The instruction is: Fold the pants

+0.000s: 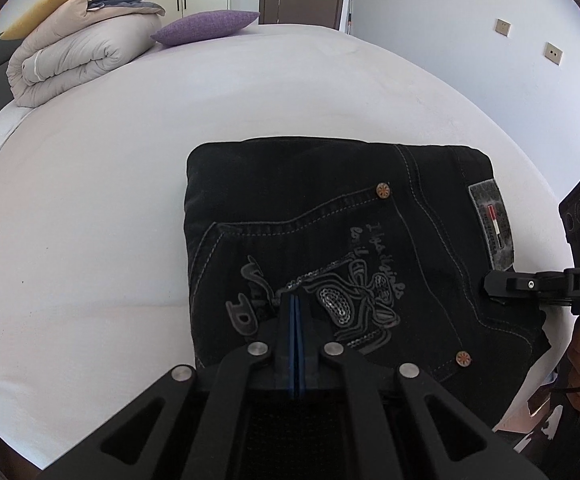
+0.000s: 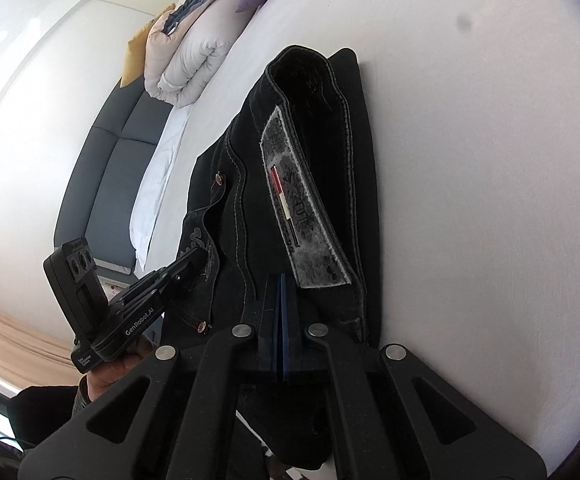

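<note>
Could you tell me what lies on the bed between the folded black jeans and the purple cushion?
Nothing: between the folded black jeans and the purple cushion, only bare white sheet shows in the left wrist view.

pants [image 1: 330, 216] | blk denim | folded square | flat on bed

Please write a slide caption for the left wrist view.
Shut left claw above folded black pants on a white bed.

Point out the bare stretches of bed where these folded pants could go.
Free: the wide white sheet left of the folded black pants, and the strip between them and the purple pillow. Crowded: the far left corner, taken by the rolled duvet, and the pants' right edge, where the right gripper sits.
</note>
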### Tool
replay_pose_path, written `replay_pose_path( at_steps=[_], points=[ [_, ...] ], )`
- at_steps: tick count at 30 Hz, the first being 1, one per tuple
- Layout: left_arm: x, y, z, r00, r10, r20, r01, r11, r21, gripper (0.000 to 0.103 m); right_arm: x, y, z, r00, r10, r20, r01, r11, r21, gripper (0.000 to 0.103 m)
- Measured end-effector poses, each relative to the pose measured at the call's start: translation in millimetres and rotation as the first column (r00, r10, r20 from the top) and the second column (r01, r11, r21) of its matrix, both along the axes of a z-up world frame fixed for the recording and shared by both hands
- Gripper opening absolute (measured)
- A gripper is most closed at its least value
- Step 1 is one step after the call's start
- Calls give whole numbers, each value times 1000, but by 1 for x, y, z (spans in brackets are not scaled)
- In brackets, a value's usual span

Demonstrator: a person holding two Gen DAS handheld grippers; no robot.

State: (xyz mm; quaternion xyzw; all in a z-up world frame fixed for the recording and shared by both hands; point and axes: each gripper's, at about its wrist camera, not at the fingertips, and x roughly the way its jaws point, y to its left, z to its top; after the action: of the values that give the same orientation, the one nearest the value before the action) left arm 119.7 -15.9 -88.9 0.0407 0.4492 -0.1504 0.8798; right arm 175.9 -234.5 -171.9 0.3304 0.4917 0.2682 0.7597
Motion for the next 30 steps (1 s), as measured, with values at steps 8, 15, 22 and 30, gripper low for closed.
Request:
replay_pose_path(
  at_steps=[8,15,22,30],
  points=[
    [-18,1,-2,1000,10,17,-11,1000,7,3,-31,-13,16,1000,-21,16,22,999,-32,0],
    [-25,-4,-4,999,20,39,-21,999,25,3,-51,-21,20,999,-18,30,20,997,-73,0],
    [-40,-2,-13,994,36,105,-36,999,-7,3,-56,-21,11,993,-7,121,14,998,-56,0],
    [-55,8,1,991,43,125,-33,996,-79,20,-65,-21,44,978,23,208,0,994,-109,9]
  ],
)
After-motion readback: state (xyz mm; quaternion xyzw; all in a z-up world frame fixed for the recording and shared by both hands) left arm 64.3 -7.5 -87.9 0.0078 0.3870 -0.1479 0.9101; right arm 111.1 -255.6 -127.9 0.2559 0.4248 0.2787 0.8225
